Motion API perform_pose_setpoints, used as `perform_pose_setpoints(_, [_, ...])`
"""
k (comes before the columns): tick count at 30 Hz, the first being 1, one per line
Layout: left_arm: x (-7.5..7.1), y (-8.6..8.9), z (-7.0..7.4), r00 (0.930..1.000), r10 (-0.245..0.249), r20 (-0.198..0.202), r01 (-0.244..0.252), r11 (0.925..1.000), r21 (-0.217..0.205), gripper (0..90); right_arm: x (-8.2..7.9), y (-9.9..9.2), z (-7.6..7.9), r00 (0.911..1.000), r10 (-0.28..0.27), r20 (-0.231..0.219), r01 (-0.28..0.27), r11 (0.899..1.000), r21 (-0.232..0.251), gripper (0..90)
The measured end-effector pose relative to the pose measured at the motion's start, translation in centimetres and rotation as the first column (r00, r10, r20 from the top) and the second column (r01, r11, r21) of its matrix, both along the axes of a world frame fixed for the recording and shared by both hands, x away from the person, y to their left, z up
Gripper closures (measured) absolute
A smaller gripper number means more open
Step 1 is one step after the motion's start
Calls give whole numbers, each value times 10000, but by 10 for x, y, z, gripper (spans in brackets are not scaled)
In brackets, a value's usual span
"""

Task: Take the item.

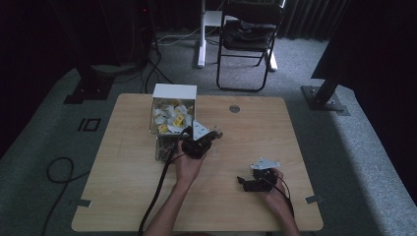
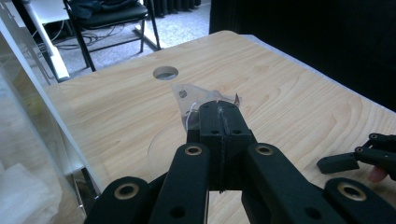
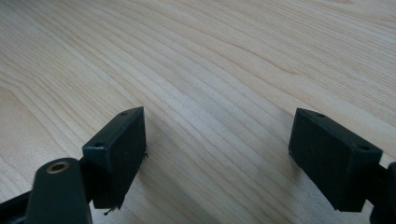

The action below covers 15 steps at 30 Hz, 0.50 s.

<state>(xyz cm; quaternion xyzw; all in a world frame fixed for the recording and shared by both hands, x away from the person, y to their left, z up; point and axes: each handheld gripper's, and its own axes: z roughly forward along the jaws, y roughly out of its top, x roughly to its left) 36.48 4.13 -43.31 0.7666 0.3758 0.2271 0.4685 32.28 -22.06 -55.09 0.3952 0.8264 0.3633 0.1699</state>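
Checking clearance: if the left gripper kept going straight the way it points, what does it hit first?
Probably nothing: past the left gripper, shut on a clear packet, lies bare table, then its far edge.

text: none legible | yellow labels on packets [image 1: 178, 119] in clear box [image 1: 173, 93]: too small to read

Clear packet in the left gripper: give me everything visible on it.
The small clear packet is a see-through plastic sachet, crinkled, with something dark inside that is too small to identify. The left gripper has its jaws shut on the packet's near edge, and the rest sticks out past the tips. It sits over the wooden table, beside the clear box of similar packets; whether it touches the tabletop I cannot tell.
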Motion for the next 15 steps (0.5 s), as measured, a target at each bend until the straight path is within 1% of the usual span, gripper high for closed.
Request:
perform_pose_setpoints(4, [0,-1,0,9999,69,79,-69,10000,48,900,0,0,0,10000,5,6,-5,10000,-2,189])
perform_pose_setpoints(11, [0,-3,-1,9995,223,224,-228,9994,260,897,0,0,0,10000,3,5,-3,10000,-2,189])
perform_pose_setpoints(13, [-1,-4,-1,9992,262,317,-274,9989,369,839,0,0,0,10000,3,3,-3,10000,-2,189])
perform_pose_setpoints(15, [-1,-6,-2,9991,270,338,-283,9989,368,790,0,0,0,10000,3,1,-3,10000,0,189])
